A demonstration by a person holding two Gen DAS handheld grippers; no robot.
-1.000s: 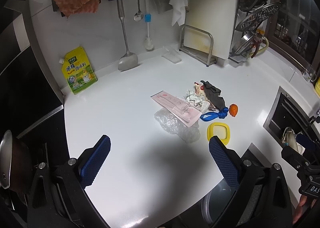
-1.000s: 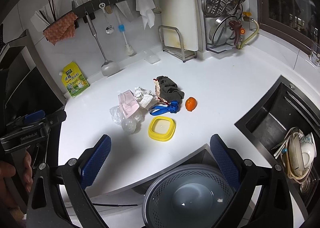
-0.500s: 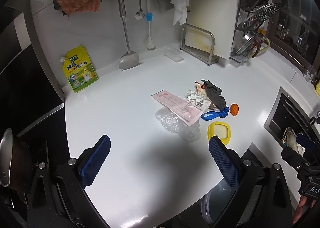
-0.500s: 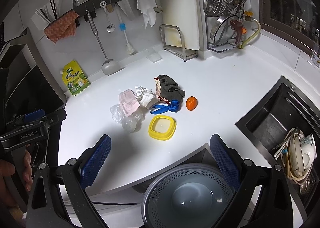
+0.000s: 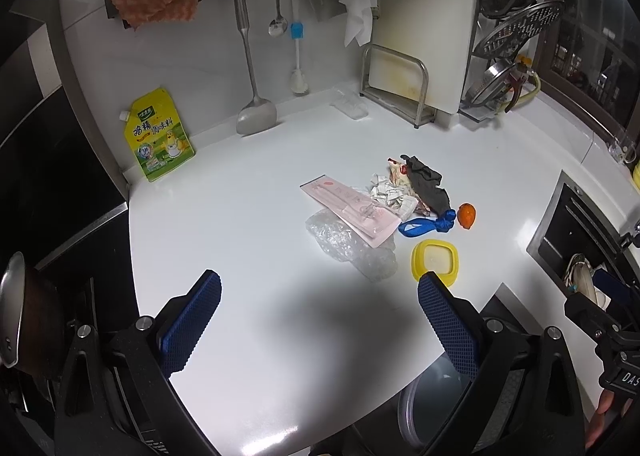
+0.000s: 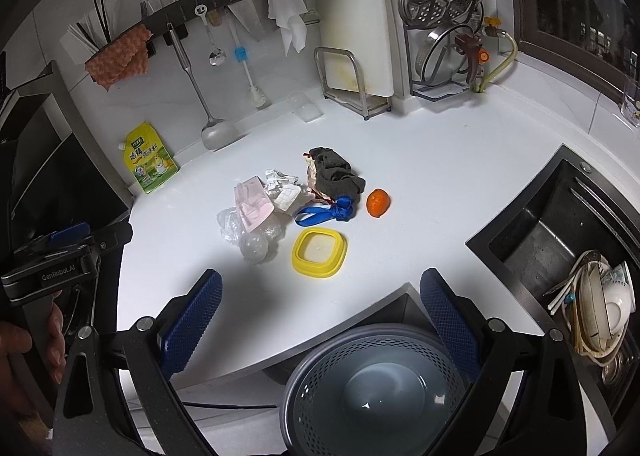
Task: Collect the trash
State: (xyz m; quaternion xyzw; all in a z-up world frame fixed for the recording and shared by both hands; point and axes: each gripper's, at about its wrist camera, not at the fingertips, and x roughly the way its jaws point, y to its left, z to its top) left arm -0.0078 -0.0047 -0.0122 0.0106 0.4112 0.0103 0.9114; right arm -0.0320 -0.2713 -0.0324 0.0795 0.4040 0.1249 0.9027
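Left gripper (image 5: 318,316) fingers spread wide, holding nothing, low in frame over the table (image 5: 240,240); right gripper (image 6: 320,314) likewise, touching nothing.

countertop (image 5: 248,240): white, glossy, smooth. yellow lid (image 6: 319,253): smooth plastic w/ translucent centre. clear wrap (image 5: 352,246): crinkled plastic film. pink packet (image 5: 350,209): shiny plastic. receipts (image 6: 282,186): crumpled paper. dark rag (image 6: 336,174): matt cloth. blue ribbon (image 6: 324,213): satiny fabric. finger pads (image 5: 192,326): blue, knurled rubbery texture. basket (image 6: 320,388): grey perforated plastic. spatula (image 5: 256,116): brushed metal.
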